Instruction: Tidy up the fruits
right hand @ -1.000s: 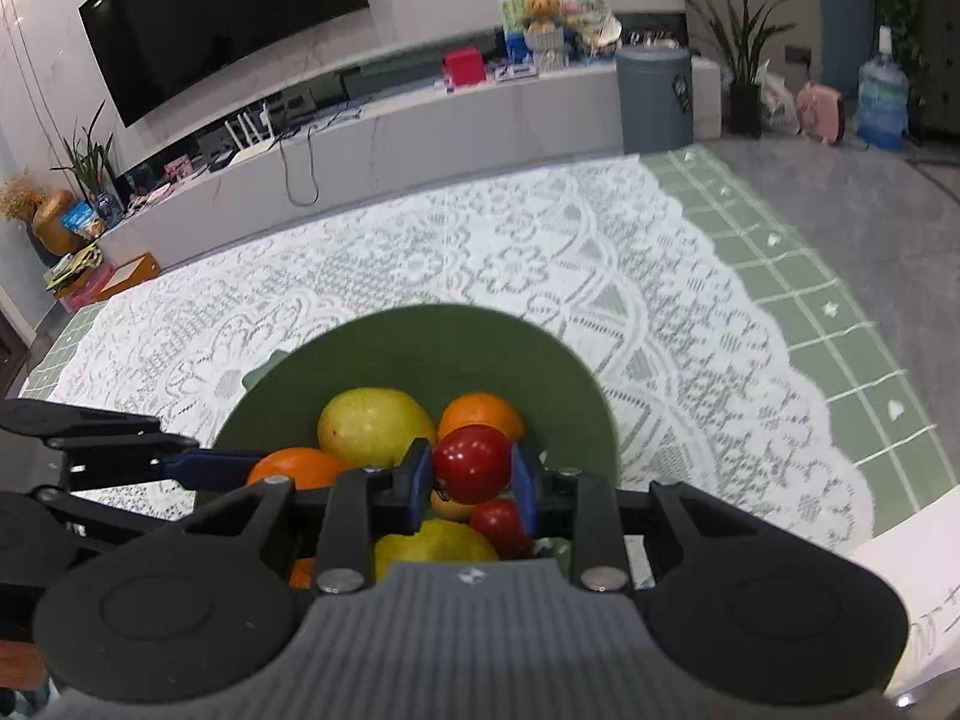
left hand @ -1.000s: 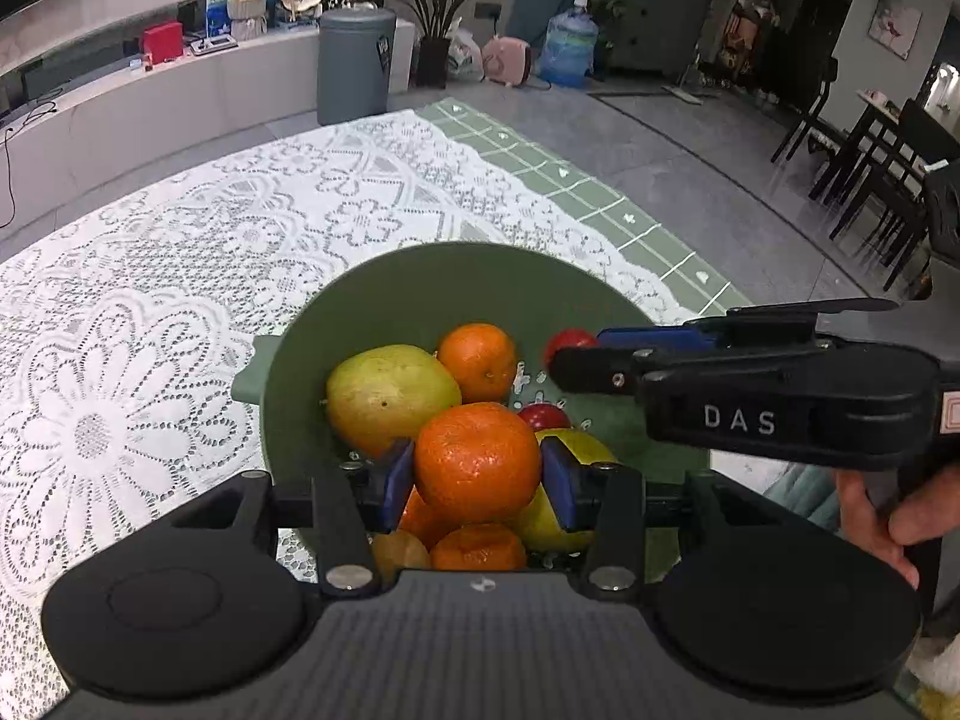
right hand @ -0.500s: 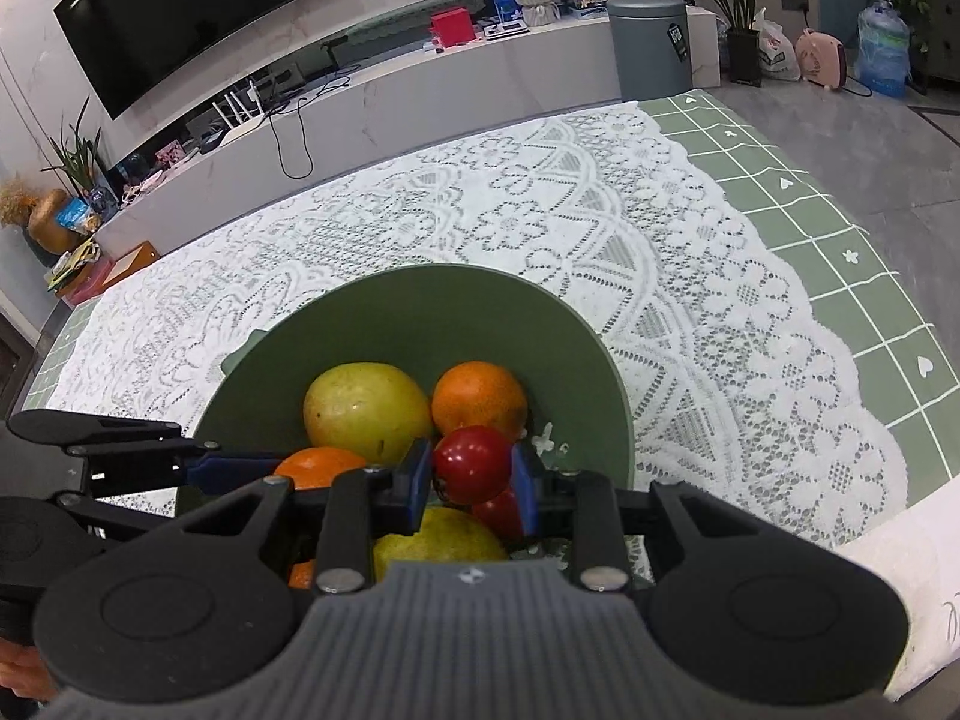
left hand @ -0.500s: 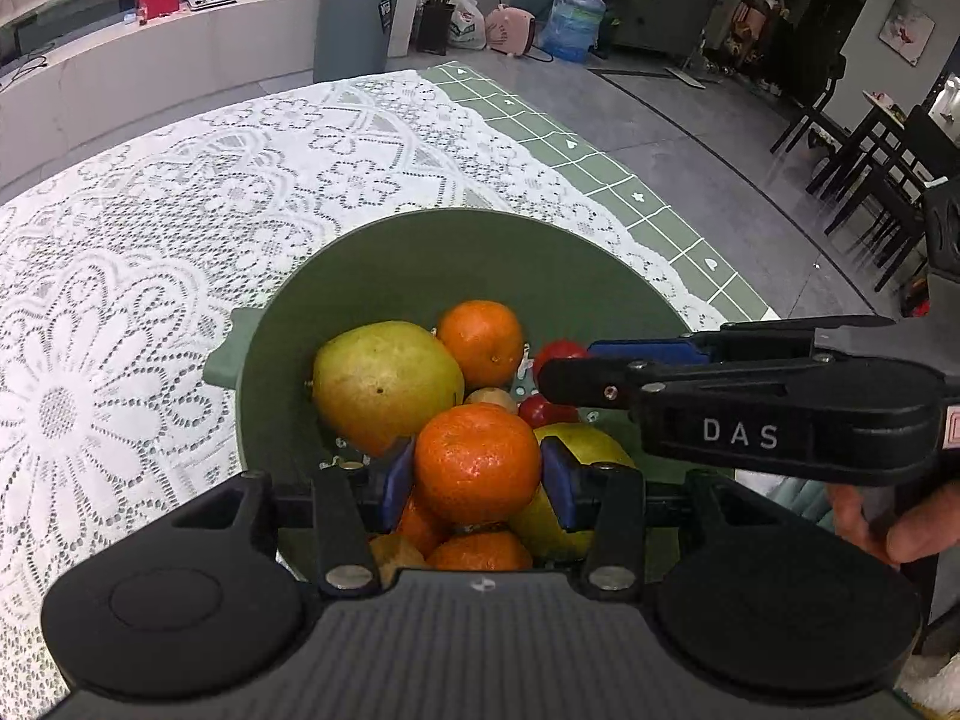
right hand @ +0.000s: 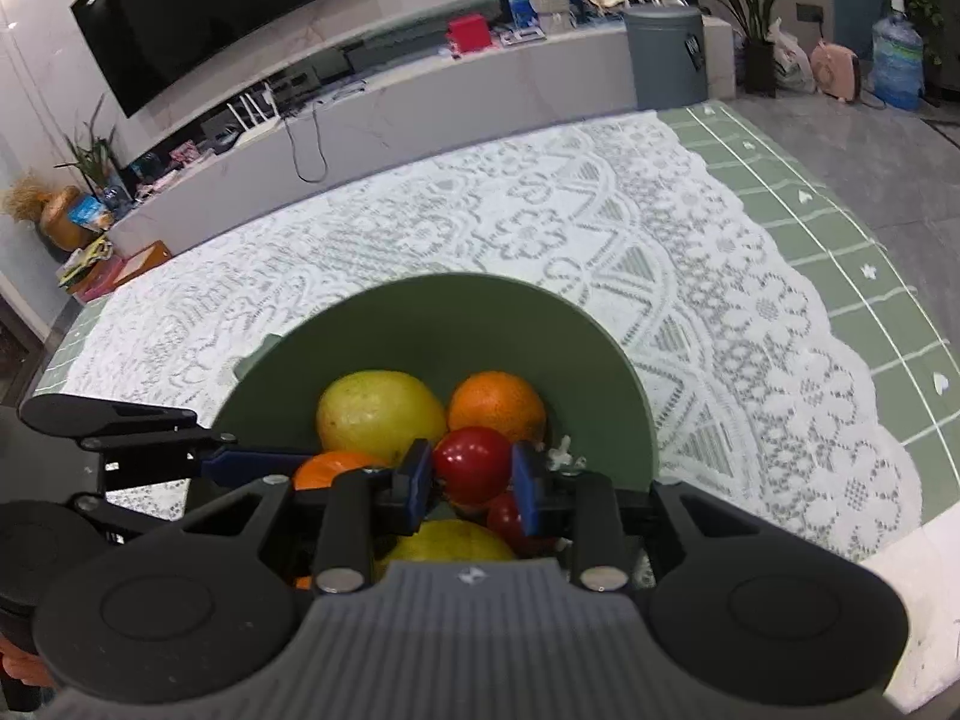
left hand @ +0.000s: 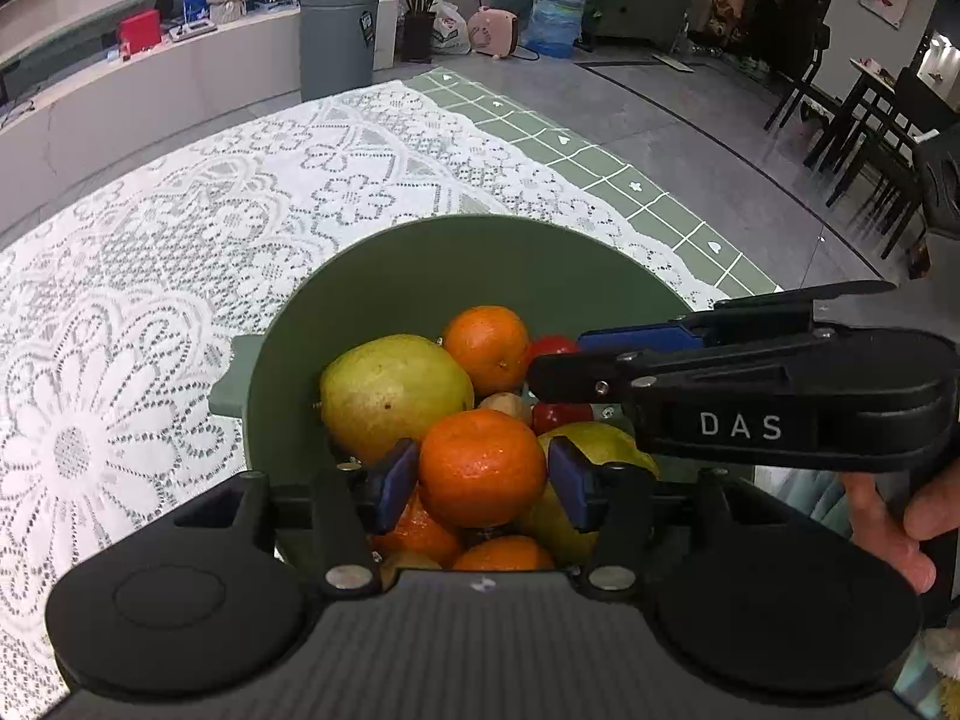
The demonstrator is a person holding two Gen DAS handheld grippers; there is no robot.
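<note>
Fruit fills a deep, round, dark green plastic bowl [left hand: 420, 276] with a small side handle, standing on a white lace tablecloth [left hand: 150, 252] laid over a pale green checked cloth [right hand: 840, 228]. On top of the pile sits a round orange mandarin [left hand: 482, 465] between the blue pads of the left gripper [left hand: 483, 483]; its jaws have just been opening, and a narrow gap shows on each side of the mandarin, so the pads no longer press on it. Under and around it lie more mandarins, with a large yellow-green pear-shaped fruit [left hand: 393, 393] to its left, another mandarin [left hand: 487, 348] toward the far wall of the bowl, and a second yellow-green fruit [left hand: 594, 441] to its right. The right gripper [right hand: 471, 477] is clamped on a small glossy red fruit [right hand: 471, 465], its blue pads tight against both sides, above another red fruit [right hand: 507, 519] in the bowl. In the left wrist view the right gripper's black body, marked DAS, reaches in from the right, with a person's fingers [left hand: 894, 531] on its handle. Beyond the table stand a grey cylindrical bin [left hand: 338, 39], a long pale low counter [right hand: 420, 102] and a wall-mounted black television [right hand: 210, 6].
</note>
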